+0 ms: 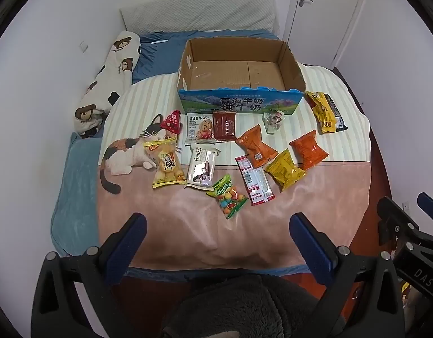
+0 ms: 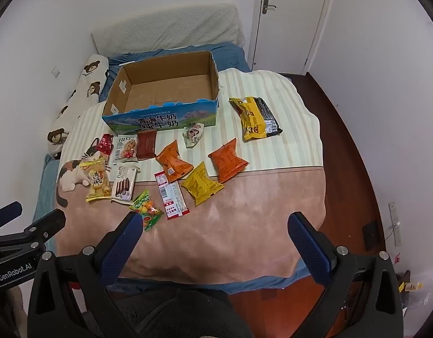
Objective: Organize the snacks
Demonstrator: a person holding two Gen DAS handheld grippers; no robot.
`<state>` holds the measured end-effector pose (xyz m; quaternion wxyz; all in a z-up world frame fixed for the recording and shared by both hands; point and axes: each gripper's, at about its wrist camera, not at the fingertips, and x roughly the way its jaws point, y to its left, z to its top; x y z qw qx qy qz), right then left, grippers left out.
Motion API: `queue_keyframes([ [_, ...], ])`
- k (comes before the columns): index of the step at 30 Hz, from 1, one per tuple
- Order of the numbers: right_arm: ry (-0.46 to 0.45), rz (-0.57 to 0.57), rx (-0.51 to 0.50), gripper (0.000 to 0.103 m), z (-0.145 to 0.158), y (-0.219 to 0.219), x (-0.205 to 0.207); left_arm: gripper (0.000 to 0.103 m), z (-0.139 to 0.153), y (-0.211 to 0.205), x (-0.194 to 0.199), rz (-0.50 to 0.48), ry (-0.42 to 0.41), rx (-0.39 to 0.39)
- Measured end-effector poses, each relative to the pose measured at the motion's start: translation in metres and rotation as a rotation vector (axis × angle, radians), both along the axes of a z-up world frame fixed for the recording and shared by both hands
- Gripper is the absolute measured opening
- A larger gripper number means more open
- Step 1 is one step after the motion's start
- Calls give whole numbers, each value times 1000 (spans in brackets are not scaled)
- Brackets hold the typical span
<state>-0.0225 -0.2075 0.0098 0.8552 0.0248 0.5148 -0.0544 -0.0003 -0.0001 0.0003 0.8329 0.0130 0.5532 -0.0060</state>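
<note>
Several snack packets lie spread on a blanket on a bed, in front of an empty cardboard box [image 1: 294, 67] [image 2: 215, 80] with a blue printed front. Among them are two orange packs [image 1: 254, 146] [image 2: 173, 162], a yellow pack [image 1: 285, 170] [image 2: 201, 184], a candy bag [image 1: 229, 197] [image 2: 147, 207], a Franzzi wafer pack [image 1: 202, 166] [image 2: 123, 181] and a yellow-black pack [image 1: 325, 111] [image 2: 251, 115] at the right. My left gripper [image 1: 218, 221] hovers open above the blanket's near edge, holding nothing. Wide open too, my right gripper [image 2: 216, 221] hangs beside it, its left finger over the candy bag.
A bear-print pillow [image 1: 112, 76] lies along the left wall and a white pillow [image 1: 199, 11] at the bed's head. A white door [image 2: 287, 14] stands at the back right. Dark wood floor [image 2: 348, 152] runs along the bed's right side. A dark fleece garment [image 1: 244, 307] fills the bottom.
</note>
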Motion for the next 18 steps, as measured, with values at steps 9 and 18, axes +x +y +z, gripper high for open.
queue_keyframes([
  [9,-11,-2,-13,103,6,1,-3,103,0,-2,-2,2,4,-15],
  [18,-29,3,-12,103,15,1,-4,103,18,-6,6,6,-13,-22],
])
